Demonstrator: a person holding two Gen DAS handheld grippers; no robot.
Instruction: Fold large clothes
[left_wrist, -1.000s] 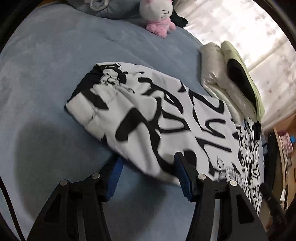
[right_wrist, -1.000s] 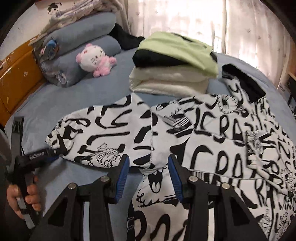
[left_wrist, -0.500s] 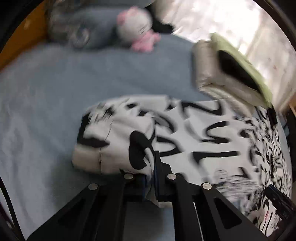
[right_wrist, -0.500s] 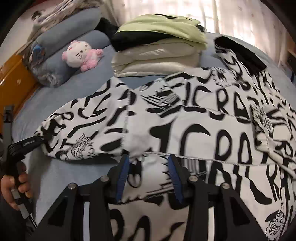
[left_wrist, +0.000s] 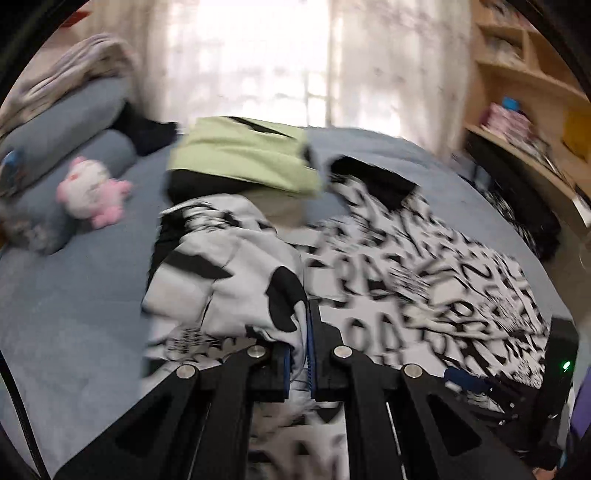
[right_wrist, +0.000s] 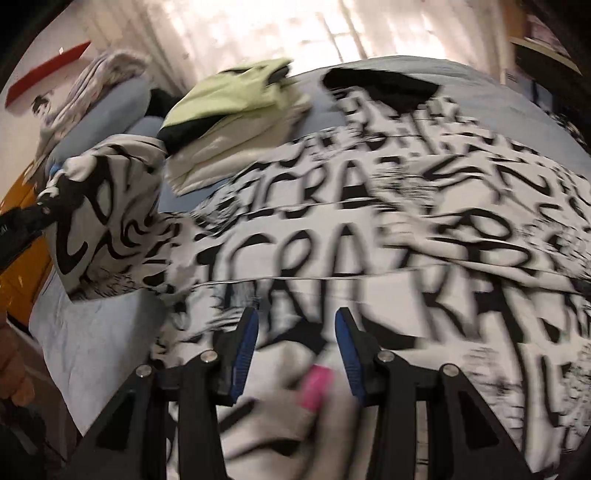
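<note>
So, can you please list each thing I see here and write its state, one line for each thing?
Left hand-held gripper: shut on the sleeve.
Right hand-held gripper: open above the garment, holding nothing.
Black-and-white printed large garment: spread on the bed.
Sleeve: lifted, bunched.
Stack of clothes with light green top: folded.
Pink-and-white plush toy: lying on the blue bed.

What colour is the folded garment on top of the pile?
Light green; the folded garment shows best in the left wrist view.
</note>
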